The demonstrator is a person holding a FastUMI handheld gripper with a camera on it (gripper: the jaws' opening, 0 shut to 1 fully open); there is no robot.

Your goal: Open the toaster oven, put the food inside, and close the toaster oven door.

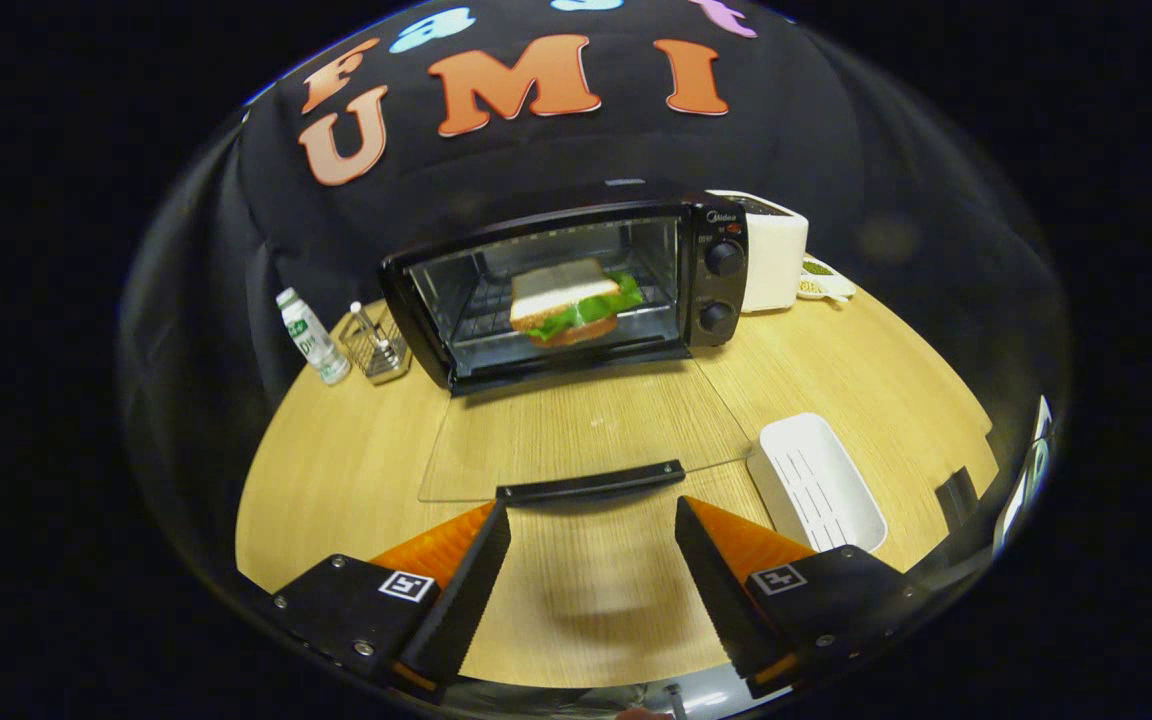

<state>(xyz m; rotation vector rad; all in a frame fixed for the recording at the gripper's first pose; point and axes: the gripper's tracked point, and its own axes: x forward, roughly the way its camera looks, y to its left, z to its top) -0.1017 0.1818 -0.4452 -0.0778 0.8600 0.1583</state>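
Wood-grain tabletop (576,590) fills the near and middle ground, backed by a black cloth booth wall (816,130).

Gripper (591,515): the two fingers are spread wide apart, with bare tabletop between them. They hold nothing and touch nothing. The fingertips sit just short of the door handle (591,483), on its near side.

Toaster oven door (586,420): the glass door is folded fully down, lying flat toward the gripper, with its dark handle along the near edge. The glass is clear, so the wood grain reads through it and its side edges are faint.

Toaster oven (566,285): it stands at the far side of the table, cavity open. Two control knobs (723,258) sit on its right panel. The sandwich (574,300), white bread over green lettuce, rests on the rack inside, slightly blurred.

Right of the fingers, a white rectangular tray (816,480) lies on the table. Beyond it, a white appliance (776,260) stands against the oven's right side, partly hidden by the oven. Left of the oven are a wire holder (376,345) and a small bottle (311,335). A dark object (956,495) at the table's right edge is too distorted to identify.
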